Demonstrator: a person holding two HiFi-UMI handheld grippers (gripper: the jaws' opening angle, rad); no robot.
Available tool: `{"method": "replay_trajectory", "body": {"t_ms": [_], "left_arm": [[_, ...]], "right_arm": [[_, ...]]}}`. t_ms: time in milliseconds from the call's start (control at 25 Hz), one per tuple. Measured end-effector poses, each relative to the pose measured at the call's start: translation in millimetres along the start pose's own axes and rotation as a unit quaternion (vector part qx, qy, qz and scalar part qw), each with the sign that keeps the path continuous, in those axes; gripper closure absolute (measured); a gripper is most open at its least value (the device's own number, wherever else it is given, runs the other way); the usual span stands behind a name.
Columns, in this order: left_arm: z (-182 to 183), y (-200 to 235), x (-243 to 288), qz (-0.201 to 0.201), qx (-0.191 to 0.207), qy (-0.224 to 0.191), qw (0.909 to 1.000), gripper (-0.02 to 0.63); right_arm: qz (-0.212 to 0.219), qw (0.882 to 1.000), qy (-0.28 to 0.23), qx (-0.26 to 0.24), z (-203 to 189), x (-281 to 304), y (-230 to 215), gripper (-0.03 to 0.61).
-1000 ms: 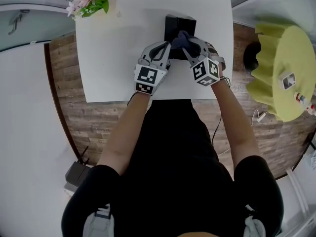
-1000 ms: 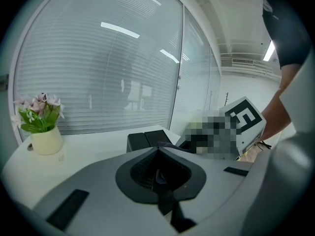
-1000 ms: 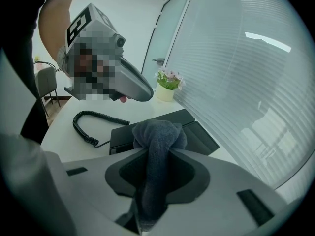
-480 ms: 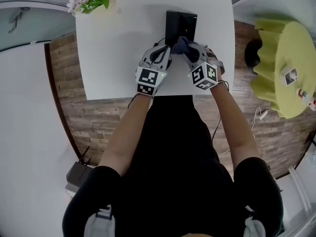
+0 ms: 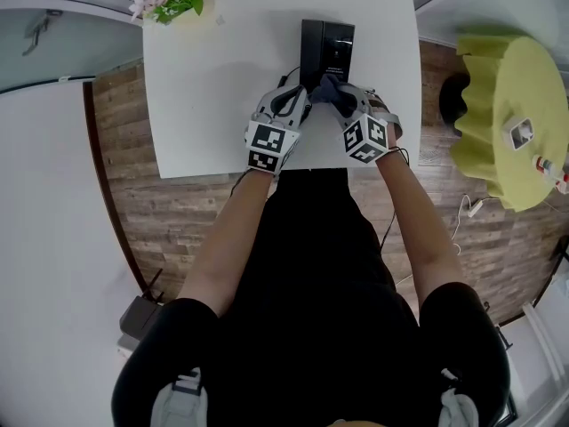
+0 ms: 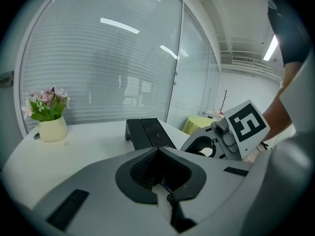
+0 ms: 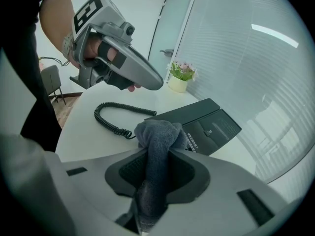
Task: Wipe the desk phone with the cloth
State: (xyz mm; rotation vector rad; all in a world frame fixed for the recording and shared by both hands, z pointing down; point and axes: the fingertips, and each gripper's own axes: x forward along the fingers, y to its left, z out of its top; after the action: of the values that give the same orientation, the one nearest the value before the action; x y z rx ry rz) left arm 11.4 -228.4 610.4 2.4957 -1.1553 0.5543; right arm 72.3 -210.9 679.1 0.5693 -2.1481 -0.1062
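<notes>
The black desk phone (image 5: 326, 44) lies on the white table (image 5: 213, 87); it also shows in the left gripper view (image 6: 147, 133) and the right gripper view (image 7: 206, 124). My right gripper (image 5: 342, 98) is shut on a dark grey-blue cloth (image 5: 327, 85), whose bunched end (image 7: 158, 134) pokes out past the jaws (image 7: 157, 156) at the phone's near end. The coiled cord (image 7: 112, 119) lies on the table beside the phone. My left gripper (image 5: 292, 103) hovers just left of the phone's near end, jaws shut (image 6: 158, 154) with nothing between them; the cord shows below.
A pot of pink flowers (image 5: 173, 3) stands at the table's far left corner. A yellow-green round table (image 5: 511, 123) with small items is to the right, over wood floor. Glass walls with blinds (image 6: 113, 58) rise behind the table. A dark box (image 5: 138, 314) sits on the floor.
The right gripper has drawn the cloth back along the phone toward its near end. The left gripper has hardly moved.
</notes>
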Motion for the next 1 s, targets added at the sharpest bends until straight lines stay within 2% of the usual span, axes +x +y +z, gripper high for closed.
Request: {"method": "replay_trajectory", "body": {"t_ms": [240,560,1000], "left_arm": [[25.2,6.9,-9.9,0.009,0.012,-0.015,0.9998,0.603],[58.3,21.3,-8.6,0.027,0.009,-0.041,0.9987,0.603],[78.8,44.4,5.5,0.045,0.008,-0.042,0.998,0.603]], "right_arm": [[-0.014,1.0,-0.016,0.012,17.8,-19.8,-16.4,0.463],[-0.04,0.998,-0.035,-0.015,56.1,-33.8,-56.7,0.463],[-0.041,0.997,-0.045,-0.04,78.8,-22.5,-96.0,0.463]]}}
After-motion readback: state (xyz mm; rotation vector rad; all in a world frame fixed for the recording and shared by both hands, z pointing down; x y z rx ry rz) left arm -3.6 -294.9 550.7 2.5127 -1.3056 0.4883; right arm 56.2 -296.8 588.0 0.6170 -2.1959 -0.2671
